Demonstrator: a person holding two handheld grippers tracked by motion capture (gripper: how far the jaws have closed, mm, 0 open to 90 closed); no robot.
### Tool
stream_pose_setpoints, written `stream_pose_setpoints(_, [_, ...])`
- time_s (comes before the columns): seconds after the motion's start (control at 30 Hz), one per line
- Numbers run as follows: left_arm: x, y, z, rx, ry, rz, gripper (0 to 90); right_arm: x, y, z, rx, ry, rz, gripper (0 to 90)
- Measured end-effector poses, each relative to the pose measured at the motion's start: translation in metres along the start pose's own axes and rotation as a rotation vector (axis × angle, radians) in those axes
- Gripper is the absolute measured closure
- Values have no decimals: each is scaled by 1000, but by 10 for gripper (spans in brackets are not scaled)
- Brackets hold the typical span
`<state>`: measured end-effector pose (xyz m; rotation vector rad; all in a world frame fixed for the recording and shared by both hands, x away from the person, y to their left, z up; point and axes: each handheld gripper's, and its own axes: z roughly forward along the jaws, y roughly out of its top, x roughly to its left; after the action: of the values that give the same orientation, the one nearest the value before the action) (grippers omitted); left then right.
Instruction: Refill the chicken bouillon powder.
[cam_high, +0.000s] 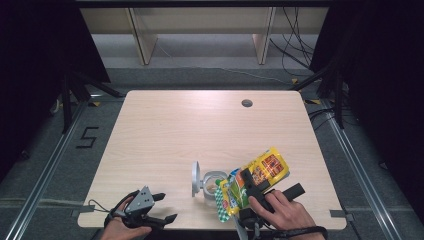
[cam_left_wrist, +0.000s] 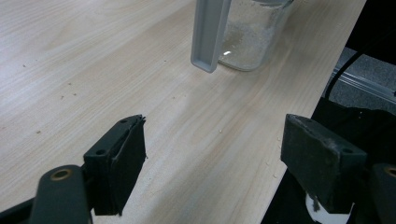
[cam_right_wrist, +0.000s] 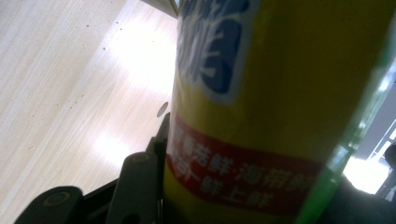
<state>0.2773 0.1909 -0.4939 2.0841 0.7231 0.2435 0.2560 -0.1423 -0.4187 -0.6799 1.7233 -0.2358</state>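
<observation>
Right gripper (cam_high: 256, 189) clamps the yellow bag (cam_high: 252, 181) partway along, tilted so its long axis slopes down-left with the mouth just over the open jar (cam_high: 212, 184). That jar stands near the table's (cam_high: 200, 125) front edge, between both hands; the left gripper (cam_high: 159, 207) rests wide open, empty, nearby. Bag: glossy, red-banded, green-edged.

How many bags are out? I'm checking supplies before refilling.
1. The yellow bag is held tilted in the right gripper over the open glass jar, near the table's front edge.
</observation>
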Motion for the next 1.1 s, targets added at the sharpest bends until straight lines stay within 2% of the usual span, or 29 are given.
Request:
stream_pose_setpoints(0.03, [0,0,0,1,-1,-1,215,2,0,0,-1,12,24,588])
stream_pose_setpoints(0.07, [0,0,0,1,0,0,215,1,0,0,-2,0,6,588])
stream_pose_setpoints(0.1, [0,0,0,-1,0,0,215,-1,0,0,-9,11,-16,588])
stream_pose_setpoints(0.13, [0,0,0,-1,0,0,215,-1,0,0,-6,-1,-20,588])
stream_pose_setpoints(0.23, [0,0,0,0,-1,-1,215,-2,-1,0,-6,13,-19,588])
stream_pose_setpoints(0.27, [0,0,0,0,-1,-1,215,-1,-1,-1,1,0,-10,588])
stream_pose_setpoints(0.3, [0,0,0,0,-1,-1,215,0,0,-2,8,8,11,588])
stream_pose_setpoints(0.33, [0,0,0,0,-1,-2,215,0,0,-2,8,9,9,588])
stream_pose_setpoints(0.37, [0,0,0,-2,0,0,215,-2,-1,-1,-2,2,-23,588])
stream_pose_setpoints(0.4, [0,0,0,0,0,-2,215,-2,-1,-1,-4,1,-28,588])
stream_pose_setpoints(0.5, [0,0,0,-1,0,2,215,-1,0,-2,4,5,0,588])
stream_pose_setpoints(0.53, [0,0,0,-1,-1,-1,215,-3,-1,-1,-5,0,-30,588])
stream_pose_setpoints(0.57, [0,0,0,-1,0,0,215,-1,0,-1,-1,3,-9,588])
stream_pose_setpoints(0.6, [0,0,0,-4,2,3,215,-2,0,-2,-1,4,-7,588])
stream_pose_setpoints(0.87, [-1,0,0,-16,6,-10,215,-2,0,-1,3,6,-14,588])
stream_pose_setpoints(0.9, [-1,0,0,-15,7,-9,215,-3,-1,-1,-3,5,-35,588])
stream_pose_setpoints(0.93, [-1,0,0,-14,7,-8,215,-3,-1,-1,-3,5,-34,588])
stream_pose_setpoints(0.97, [0,0,0,-10,7,-3,215,-1,0,-2,4,8,-13,588])
stream_pose_setpoints(1.0, [-1,0,0,-16,7,-11,215,-1,0,-1,3,7,-14,588])
stream_pose_setpoints(1.03, [0,0,0,-3,7,5,215,-1,0,-1,0,6,-15,589])
stream_pose_setpoints(1.1, [0,0,0,-10,7,-3,215,-2,0,-1,0,10,-18,593])
